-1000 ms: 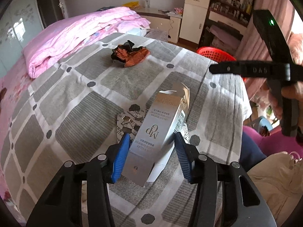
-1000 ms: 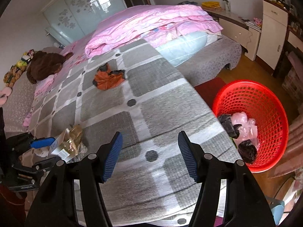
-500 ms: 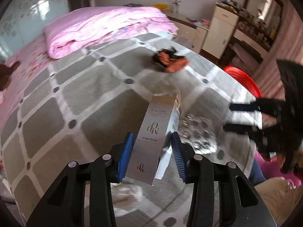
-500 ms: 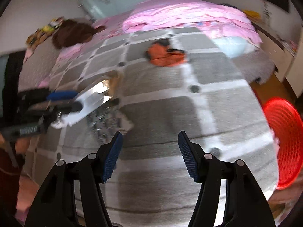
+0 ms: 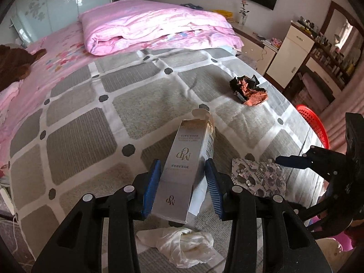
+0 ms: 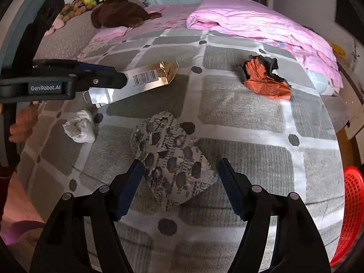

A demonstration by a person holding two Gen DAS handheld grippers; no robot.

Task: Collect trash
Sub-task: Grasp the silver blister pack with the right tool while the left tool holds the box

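I have the left gripper [image 5: 183, 186] clenched on the silver carton [image 5: 185, 163], lifted clear of the bed [image 5: 75, 132] for the red basket [image 6: 352, 216]; my right gripper [image 6: 179, 186] is spread, fingers straddling the blister pack [image 6: 173, 161], probably just above it

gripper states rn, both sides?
Left gripper: shut on the silver carton.
Right gripper: open, empty, around the blister pack.
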